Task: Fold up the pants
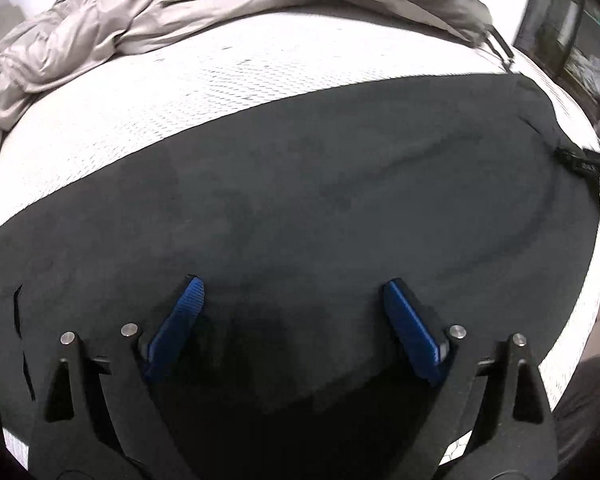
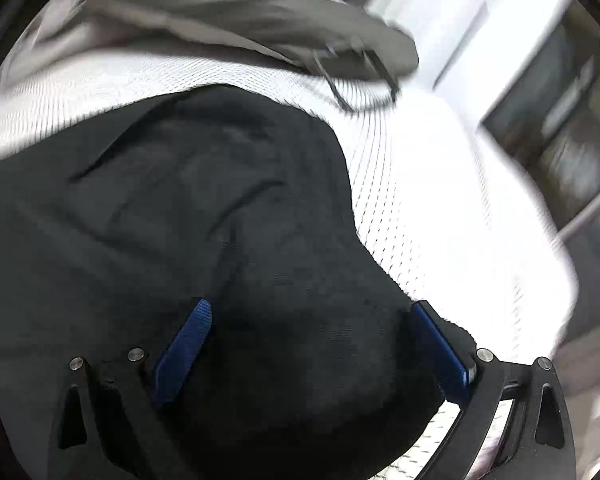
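— The flat, soft fabric pants are plain black; the quilted mattress beneath is white with fine dark dotted lines.

— Beyond the pants, the crumpled jacket is grey-beige.

Both the left gripper and the right gripper are matte black linkages with silver pivot pins, triangular cut-outs and ribbed blue finger pads.

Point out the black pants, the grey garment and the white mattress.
black pants (image 1: 300, 184): left wrist view, flat middle of the cloth.
grey garment (image 1: 148, 12): left wrist view, crumpled folds at the far side.
white mattress (image 1: 180, 88): left wrist view, bare strip between the two garments.
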The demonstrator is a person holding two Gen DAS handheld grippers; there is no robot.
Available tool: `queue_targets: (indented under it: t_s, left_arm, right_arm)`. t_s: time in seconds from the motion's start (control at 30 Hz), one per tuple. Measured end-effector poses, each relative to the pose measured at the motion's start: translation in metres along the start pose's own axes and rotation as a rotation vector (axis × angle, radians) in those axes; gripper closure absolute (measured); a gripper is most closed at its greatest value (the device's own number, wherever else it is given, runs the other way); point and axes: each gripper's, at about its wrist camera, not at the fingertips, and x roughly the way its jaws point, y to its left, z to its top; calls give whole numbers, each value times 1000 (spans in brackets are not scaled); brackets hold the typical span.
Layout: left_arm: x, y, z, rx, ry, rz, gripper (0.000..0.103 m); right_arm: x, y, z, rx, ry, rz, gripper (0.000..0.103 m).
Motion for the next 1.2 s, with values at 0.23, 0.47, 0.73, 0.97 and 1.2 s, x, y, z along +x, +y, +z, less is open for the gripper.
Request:
queue_targets:
  t_s: [0.23,0.47,0.73,0.97,1.2]
  left_arm:
    - [4,-22,39,-72,-27,-14,12]
    - [35,-55,59,-34,15,57,12]
    - [26,41,44,-188,11,182,12]
    - [14,26,58,-185,-35,123,16]
    - [49,-21,81,-84,-3,77,14]
  right_arm:
    - [-50,63,18,-84,-111,212,4]
    - [-46,185,15,-374,-56,317,5]
    - [24,107,57,-151,-32,75,4]
    - [-11,120,58,-89,-40,222,10]
    - [-23,214,44,-299,-16,370,28]
